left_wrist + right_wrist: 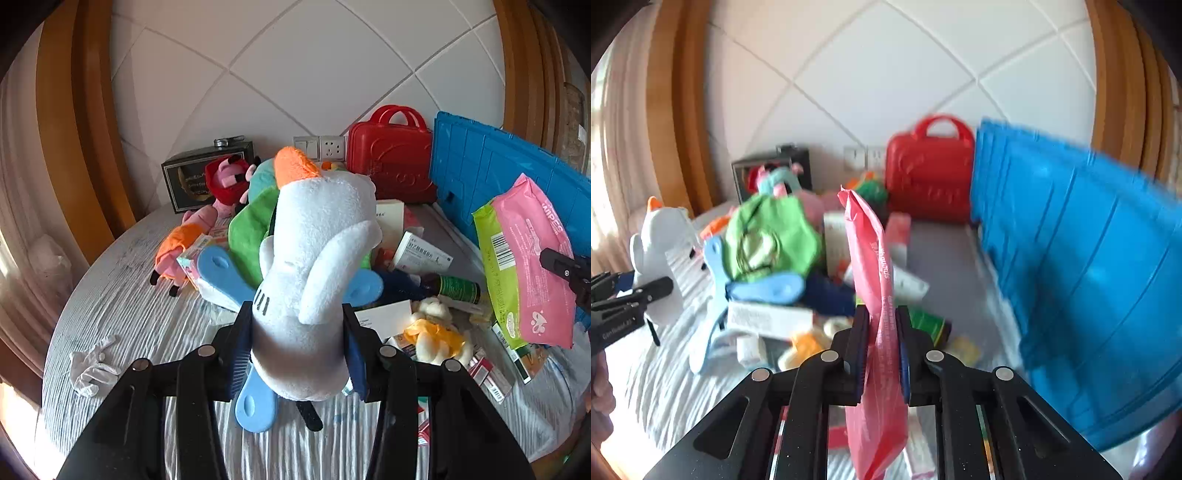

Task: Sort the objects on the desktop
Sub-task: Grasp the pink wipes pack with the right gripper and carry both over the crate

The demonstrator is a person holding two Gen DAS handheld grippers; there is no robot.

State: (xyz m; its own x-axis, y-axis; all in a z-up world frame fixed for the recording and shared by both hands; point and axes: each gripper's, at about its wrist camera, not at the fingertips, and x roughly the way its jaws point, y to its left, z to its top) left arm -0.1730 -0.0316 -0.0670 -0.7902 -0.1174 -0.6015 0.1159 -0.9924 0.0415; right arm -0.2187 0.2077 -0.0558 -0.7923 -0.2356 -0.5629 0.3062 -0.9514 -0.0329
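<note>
Cluttered tabletop was seen below both grippers. White plush duck was clamped in the left gripper, pink wipes pack edge-up in the right gripper, nearest the blue crate at right.

"WIPES" on pink pack

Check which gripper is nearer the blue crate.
Right. The right gripper, shut on the pink wipes pack, is just beside the blue crate; the left gripper, holding the white plush, is further across the clutter.
</note>
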